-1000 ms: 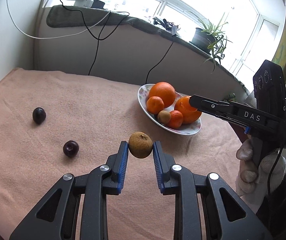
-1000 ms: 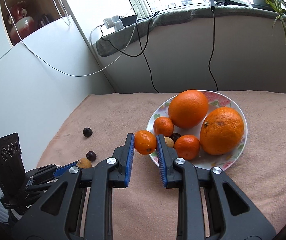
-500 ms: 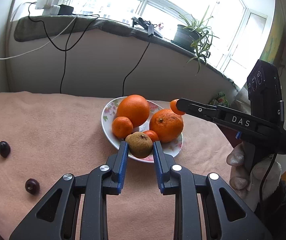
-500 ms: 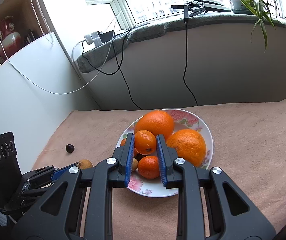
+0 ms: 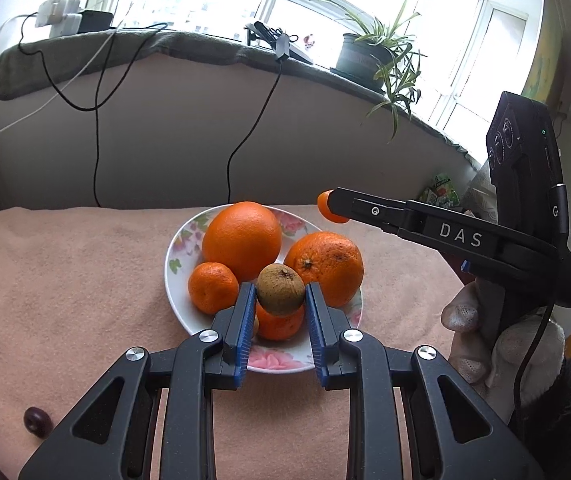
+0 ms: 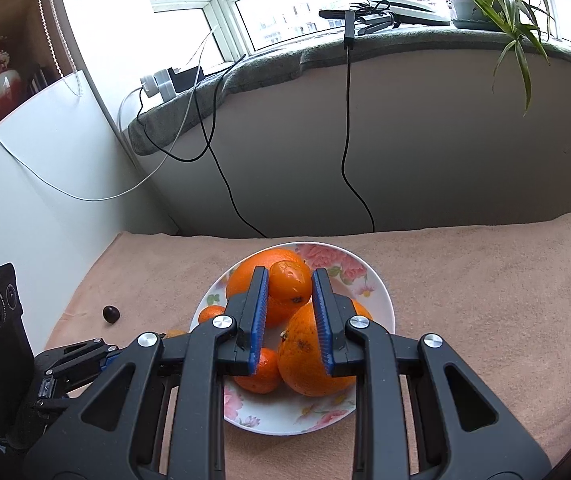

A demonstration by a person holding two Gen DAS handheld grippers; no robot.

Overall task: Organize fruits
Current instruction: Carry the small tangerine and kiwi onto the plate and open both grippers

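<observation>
Our left tongs (image 5: pixel 280 306) clamp a brown kiwi (image 5: pixel 280 289) at frame centre, above the flowered plate (image 5: pixel 175 256). Our right tongs (image 6: pixel 288 286) clamp a small tangerine (image 6: pixel 290 283) over the same plate's oranges (image 6: pixel 312 354).

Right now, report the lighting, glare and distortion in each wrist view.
Left wrist view: window blown out white, daylight even on the plate, fisheye bends the sill, dark corners. Right wrist view: same overexposed window, curved sill, small highlight on the tangerine in the right hand-held gripper; both sharp.
</observation>
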